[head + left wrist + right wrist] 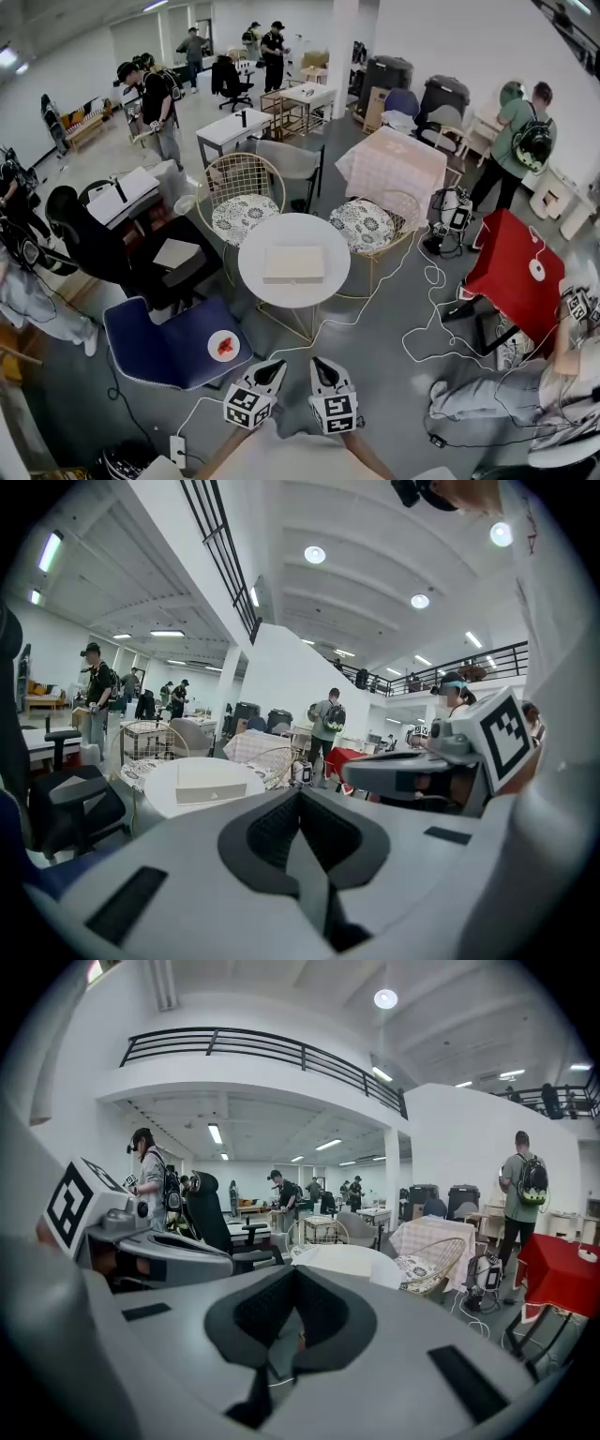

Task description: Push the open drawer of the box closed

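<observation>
One box (293, 264) flat on round table (323, 296); long axis left-right

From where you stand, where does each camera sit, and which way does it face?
Head view: on the person's head, looking steeply down at the box on the table; left tongs, right tongs and forearms show at the bottom.
Left gripper view: on the left tongs, looking along shut jaws toward the box; right tongs at right.
Right gripper view: on the right tongs, looking along shut jaws toward the table; left tongs at left.
Shared: all three see the table.
</observation>
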`<state>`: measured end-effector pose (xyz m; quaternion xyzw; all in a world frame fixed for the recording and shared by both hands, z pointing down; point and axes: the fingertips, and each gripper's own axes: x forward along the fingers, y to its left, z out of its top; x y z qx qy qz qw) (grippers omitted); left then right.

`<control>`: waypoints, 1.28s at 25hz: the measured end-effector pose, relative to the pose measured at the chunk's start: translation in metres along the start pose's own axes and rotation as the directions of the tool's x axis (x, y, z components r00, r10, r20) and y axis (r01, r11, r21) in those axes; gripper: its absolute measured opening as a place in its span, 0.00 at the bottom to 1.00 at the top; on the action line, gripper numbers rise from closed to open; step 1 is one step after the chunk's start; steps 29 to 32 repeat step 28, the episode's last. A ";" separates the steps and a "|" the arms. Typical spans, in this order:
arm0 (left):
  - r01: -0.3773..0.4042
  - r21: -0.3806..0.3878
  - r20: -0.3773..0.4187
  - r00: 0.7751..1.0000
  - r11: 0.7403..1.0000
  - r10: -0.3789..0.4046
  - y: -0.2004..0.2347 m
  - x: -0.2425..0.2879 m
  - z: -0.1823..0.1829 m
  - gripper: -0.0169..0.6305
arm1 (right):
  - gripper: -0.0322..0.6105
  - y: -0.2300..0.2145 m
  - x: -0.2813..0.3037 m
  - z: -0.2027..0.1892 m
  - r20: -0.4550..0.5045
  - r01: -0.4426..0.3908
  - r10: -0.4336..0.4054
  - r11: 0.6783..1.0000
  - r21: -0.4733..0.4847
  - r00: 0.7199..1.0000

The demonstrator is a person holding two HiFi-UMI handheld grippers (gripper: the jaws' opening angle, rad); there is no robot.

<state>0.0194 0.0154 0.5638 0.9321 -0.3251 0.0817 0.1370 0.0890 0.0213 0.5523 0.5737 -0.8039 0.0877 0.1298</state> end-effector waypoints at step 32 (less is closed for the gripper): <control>-0.014 0.038 0.065 0.998 0.999 0.012 -0.028 -0.040 0.000 0.05 | 0.07 0.023 -0.047 -0.012 0.024 0.025 -0.024 0.999 -0.036 0.999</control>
